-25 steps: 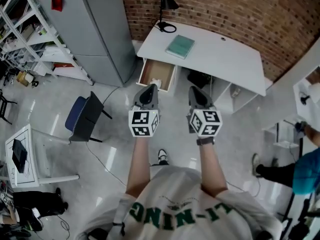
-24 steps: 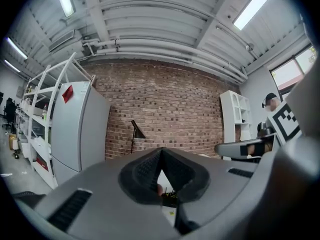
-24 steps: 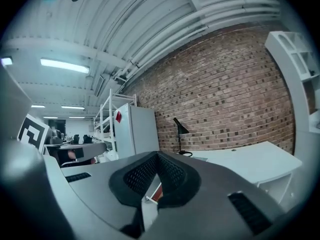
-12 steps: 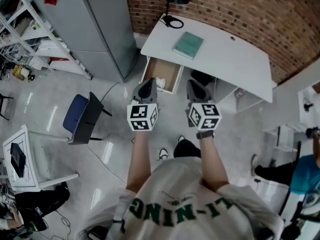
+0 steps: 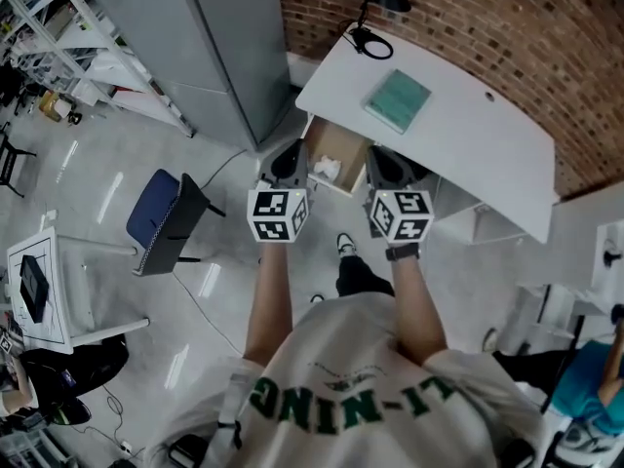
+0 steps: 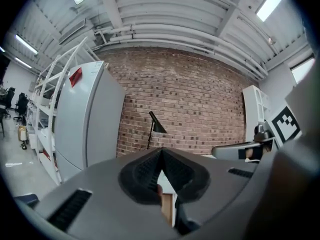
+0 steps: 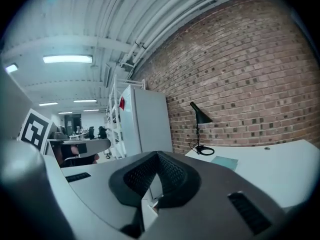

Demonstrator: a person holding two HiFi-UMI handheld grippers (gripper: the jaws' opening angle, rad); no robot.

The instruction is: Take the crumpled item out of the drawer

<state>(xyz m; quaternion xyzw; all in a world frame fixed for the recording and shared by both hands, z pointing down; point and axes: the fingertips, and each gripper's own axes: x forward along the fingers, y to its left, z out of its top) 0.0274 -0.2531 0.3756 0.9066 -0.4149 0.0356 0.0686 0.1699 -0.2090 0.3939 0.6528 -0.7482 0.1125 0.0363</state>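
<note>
Head view: you stand facing the white desk [image 5: 458, 139], with the left gripper [image 5: 285, 164] and the right gripper [image 5: 388, 169] held side by side in front of you. Both are clear of the furniture. The drawer [image 5: 343, 144] under the desk's left end stands pulled out between the two gripper noses. The crumpled item [image 5: 327, 169], white, lies inside it toward the front edge. Neither gripper touches it. This view alone shows the item, and it does not show how the jaws stand.

Left gripper view: the left gripper [image 6: 161, 151] has its jaws brought together at the tip, with nothing between them. A sliver of the drawer's wood [image 6: 168, 209] shows below the jaws, but the item cannot be made out there. Beyond stand the grey cabinet [image 6: 85, 126], the brick wall [image 6: 195, 99] and the black lamp [image 6: 156, 126].

Right gripper view: the right gripper [image 7: 157, 156] is likewise closed tip to tip and carries nothing. This view shows the desk top [image 7: 272, 169] with the lamp [image 7: 200, 118] and a teal pad [image 7: 224, 161] lying flat on it. The drawer interior does not appear here.
</note>
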